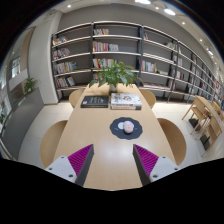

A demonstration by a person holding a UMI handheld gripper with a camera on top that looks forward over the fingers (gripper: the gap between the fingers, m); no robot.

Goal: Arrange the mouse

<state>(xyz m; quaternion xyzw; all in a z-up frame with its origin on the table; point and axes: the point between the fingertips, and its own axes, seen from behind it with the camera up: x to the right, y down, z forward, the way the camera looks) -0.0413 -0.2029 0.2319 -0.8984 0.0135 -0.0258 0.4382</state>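
Here we see the gripper (112,160) hovering with jaws wide apart, holding nothing; the mouse (127,127) lies on a dark round mat (126,126) on the wooden table (95,135) — beyond the fingers.

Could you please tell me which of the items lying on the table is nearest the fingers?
The round dark mouse pad carrying the pink mouse, just ahead of the open fingers; the books and papers lie farther off, near the plant.

Smooth pale wooden table (100,140); paper books (125,100); wooden shelves (118,50).
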